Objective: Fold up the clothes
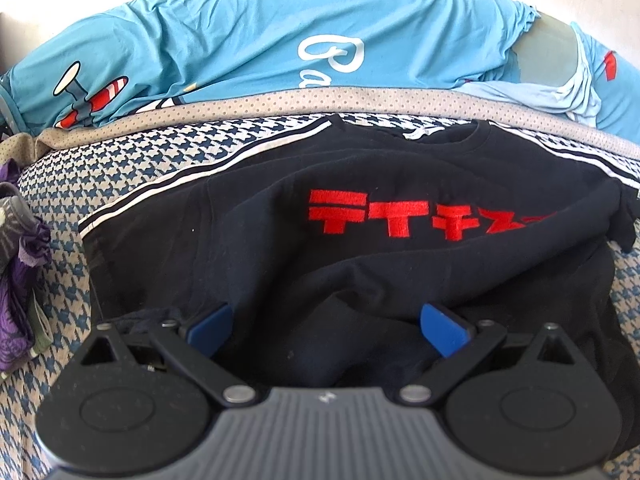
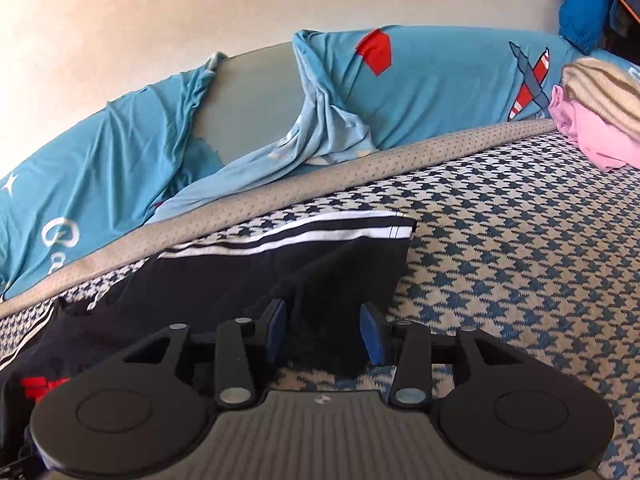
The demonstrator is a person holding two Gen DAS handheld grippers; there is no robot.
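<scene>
A black T-shirt (image 1: 280,248) with red block lettering and white-striped sleeves lies face up on a houndstooth cover (image 1: 120,168). My left gripper (image 1: 326,328) is open, low over the shirt's lower part, blue pads wide apart with bunched black cloth between them. In the right wrist view the shirt's striped sleeve (image 2: 304,256) lies ahead. My right gripper (image 2: 323,330) is open, its blue pads on either side of a raised fold of the sleeve cloth, not closed on it.
Blue printed bedding (image 1: 280,40) and a grey dotted band (image 1: 280,100) run along the back. Purple and grey clothes (image 1: 20,264) lie at the left. A pink and beige pile (image 2: 596,112) sits at the far right. A wall (image 2: 160,8) stands behind.
</scene>
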